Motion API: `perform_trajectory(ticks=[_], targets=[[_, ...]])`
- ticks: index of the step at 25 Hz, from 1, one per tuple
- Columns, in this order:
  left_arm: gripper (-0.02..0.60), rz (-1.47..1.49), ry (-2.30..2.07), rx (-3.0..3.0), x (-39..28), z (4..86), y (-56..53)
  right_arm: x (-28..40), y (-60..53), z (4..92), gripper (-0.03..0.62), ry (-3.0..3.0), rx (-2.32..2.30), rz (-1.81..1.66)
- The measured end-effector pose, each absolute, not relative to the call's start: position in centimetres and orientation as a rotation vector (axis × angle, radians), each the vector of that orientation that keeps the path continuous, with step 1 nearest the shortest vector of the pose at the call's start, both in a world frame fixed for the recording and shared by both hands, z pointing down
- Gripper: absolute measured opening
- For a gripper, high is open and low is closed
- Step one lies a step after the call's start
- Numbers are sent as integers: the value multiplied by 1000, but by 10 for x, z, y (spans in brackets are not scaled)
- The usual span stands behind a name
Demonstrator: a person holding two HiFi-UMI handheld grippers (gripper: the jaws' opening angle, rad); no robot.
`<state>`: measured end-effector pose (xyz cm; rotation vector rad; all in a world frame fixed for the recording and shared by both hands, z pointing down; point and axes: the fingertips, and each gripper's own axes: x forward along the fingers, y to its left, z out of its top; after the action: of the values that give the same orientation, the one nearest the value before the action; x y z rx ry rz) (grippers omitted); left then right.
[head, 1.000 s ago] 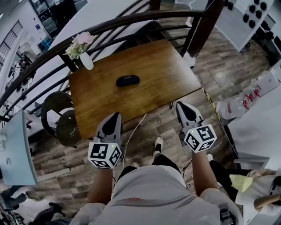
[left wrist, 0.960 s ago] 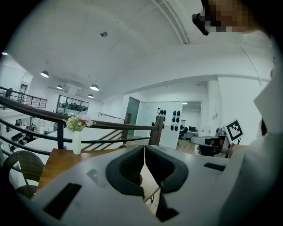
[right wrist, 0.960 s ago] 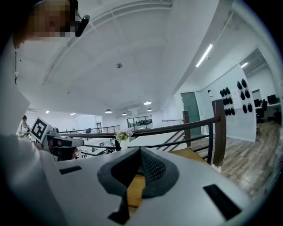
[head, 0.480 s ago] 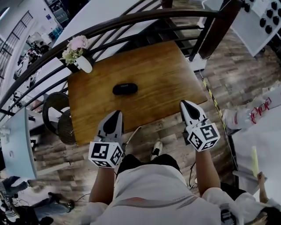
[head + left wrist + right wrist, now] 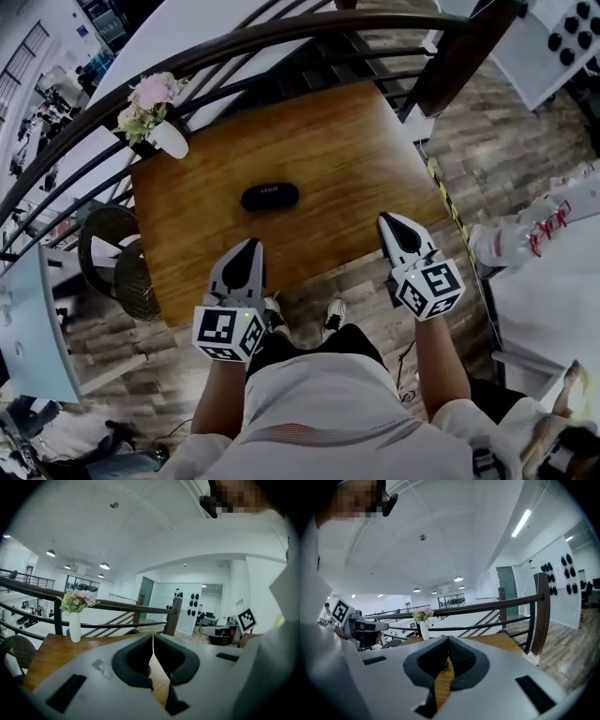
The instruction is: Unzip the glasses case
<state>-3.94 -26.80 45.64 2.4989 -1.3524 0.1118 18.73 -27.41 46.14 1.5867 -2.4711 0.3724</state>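
1. Now at the near edge of the wooden table (image 5: 356, 150), a person holds the left gripper (image 5: 252, 244) and the right gripper (image 5: 385, 219) out ahead. Both pairs of jaws are pressed together, with nothing between them.
2. A black glasses case (image 5: 270, 196) lies closed near the middle of the table, lengthwise across the person's line of sight. It is well clear of every edge and untouched. Its zip cannot be made out from the head view.
3. A white vase of pink flowers (image 5: 155, 122) stands at the far left corner, beside the dark railing (image 5: 281, 42). A wicker chair (image 5: 108, 258) sits just off the left edge.
4. Set against a second ago, the person has moved up to the table, and the gap between the gripper tips and the case has narrowed. The case itself has not shifted on the wood, and the jaws were shut then as well.
5. Judged from this, the work is still in its approach and the unzipping has not begun. The case lies ahead of the left gripper and well apart from the right. Both pairs of jaws will probably have to open, one to steady the case and the other to pinch the zip pull.
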Motion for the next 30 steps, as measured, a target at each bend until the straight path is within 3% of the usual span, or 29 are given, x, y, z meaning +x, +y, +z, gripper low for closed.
perform_trajectory(ticks=[3,7,12,18,25,30], targets=[[20,125,-1321,2495,-59,465,-282,157,-292,471,58,-2442,1553,360],[20,146,-1305,2463,-86,479,-297,116,-316,499,119,-2402,1432,322],[20,173,-1302,2419,-104,499,-310,71,-352,562,286,-2354,1161,314],[20,201,-1300,2373,-112,518,-312,32,-389,656,420,-2247,880,286],[20,233,-1322,2320,-123,538,-314,28,-423,732,446,-2149,709,235],[20,264,-1345,2280,-137,548,-311,19,-432,751,431,-2155,610,170]])
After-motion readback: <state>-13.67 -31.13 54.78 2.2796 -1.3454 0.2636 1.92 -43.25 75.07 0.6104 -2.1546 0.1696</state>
